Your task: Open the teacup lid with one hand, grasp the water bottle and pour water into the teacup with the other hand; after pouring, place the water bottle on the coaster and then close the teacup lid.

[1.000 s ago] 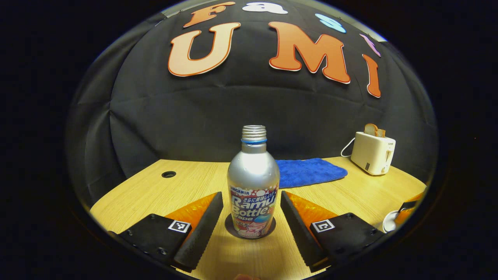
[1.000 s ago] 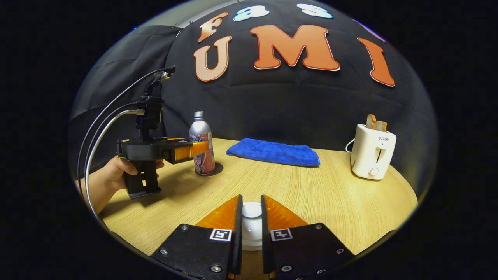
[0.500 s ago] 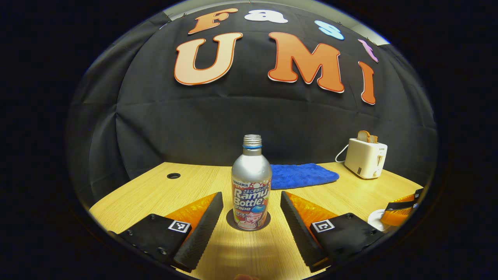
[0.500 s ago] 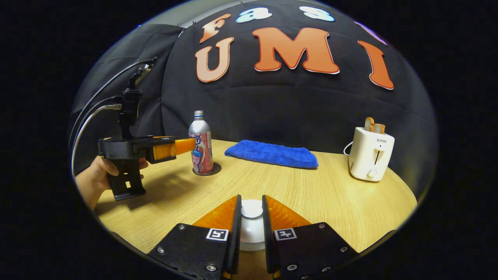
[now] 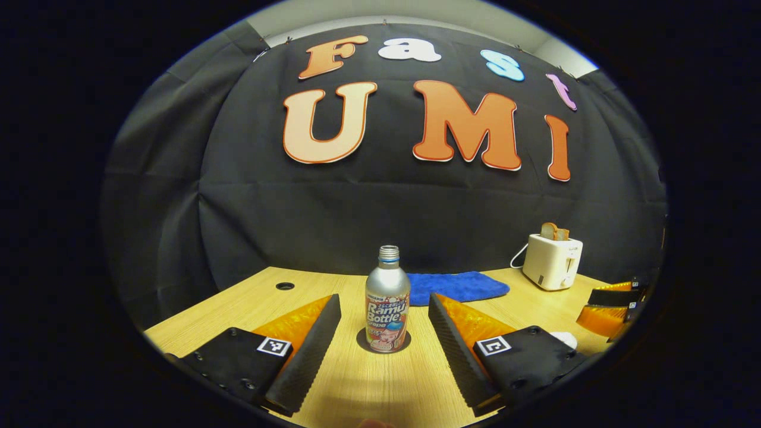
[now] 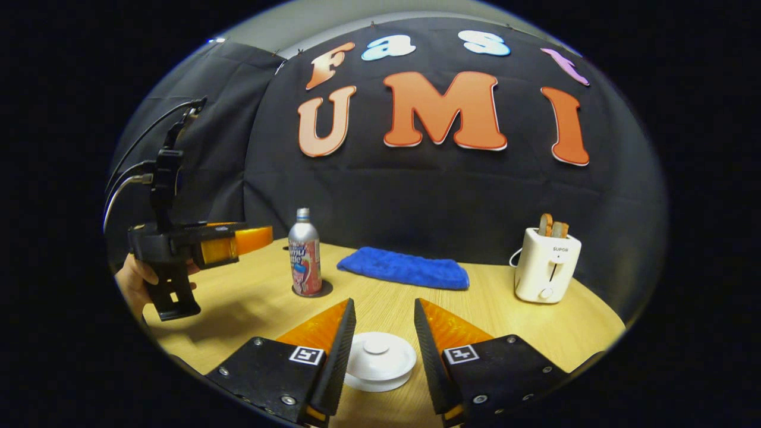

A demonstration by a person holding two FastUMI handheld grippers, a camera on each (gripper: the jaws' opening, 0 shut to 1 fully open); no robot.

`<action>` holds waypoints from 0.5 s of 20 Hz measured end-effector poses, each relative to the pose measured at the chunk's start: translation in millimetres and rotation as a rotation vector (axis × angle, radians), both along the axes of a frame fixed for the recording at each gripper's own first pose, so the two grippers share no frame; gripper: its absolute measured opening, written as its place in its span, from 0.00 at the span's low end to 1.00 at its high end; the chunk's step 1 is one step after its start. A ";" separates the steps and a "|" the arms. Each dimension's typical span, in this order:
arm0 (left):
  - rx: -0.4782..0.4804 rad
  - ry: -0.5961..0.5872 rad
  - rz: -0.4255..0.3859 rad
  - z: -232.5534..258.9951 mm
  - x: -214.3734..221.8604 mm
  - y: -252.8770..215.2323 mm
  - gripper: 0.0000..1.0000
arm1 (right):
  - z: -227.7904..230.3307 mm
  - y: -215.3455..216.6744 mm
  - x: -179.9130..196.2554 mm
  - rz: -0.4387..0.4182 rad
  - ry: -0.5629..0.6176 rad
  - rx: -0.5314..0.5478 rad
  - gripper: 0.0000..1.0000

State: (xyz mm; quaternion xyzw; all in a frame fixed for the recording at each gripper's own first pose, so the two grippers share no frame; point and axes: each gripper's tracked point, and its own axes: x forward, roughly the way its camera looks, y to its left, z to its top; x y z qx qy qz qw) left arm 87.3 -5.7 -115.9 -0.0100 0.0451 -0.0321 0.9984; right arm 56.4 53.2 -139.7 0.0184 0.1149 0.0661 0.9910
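The silver water bottle (image 5: pixel 387 306) stands upright, uncapped, on a dark round coaster (image 5: pixel 364 345). My left gripper (image 5: pixel 383 297) is open, and the bottle stands a little beyond its fingertips, untouched. In the right gripper view the white teacup lid (image 6: pixel 379 359) with its small knob lies flat over the cup, whose body is hidden. My right gripper (image 6: pixel 384 304) is open, a finger on each side of the lid and clear of it. The same view shows the bottle (image 6: pixel 304 252) at the left, with the left gripper (image 6: pixel 261 236) held short of it by a hand (image 6: pixel 134 282).
A blue folded towel (image 6: pixel 401 268) lies at the back of the wooden table (image 6: pixel 511 315). A white toaster (image 6: pixel 547 267) with bread in it stands at the back right. A cable hole (image 5: pixel 285 286) is in the table's far left corner.
My right gripper has opened, let go of the lid knob and drawn back. My left gripper has pulled away from the bottle, which now looks smaller and farther off.
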 end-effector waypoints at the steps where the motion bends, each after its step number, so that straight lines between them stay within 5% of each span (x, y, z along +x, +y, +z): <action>1: -0.010 -0.007 0.013 2.7 -6.7 3.3 0.97 | 10.7 -3.5 -0.9 -0.011 -0.025 -0.002 0.65; 5: -0.033 -0.043 0.034 19.3 -34.5 10.0 0.97 | 46.1 -18.9 -7.5 -0.065 -0.100 -0.031 0.78; 10: -0.006 -0.068 0.070 29.5 -60.9 21.8 0.97 | 78.4 -23.3 -16.6 -0.088 -0.172 -0.041 0.79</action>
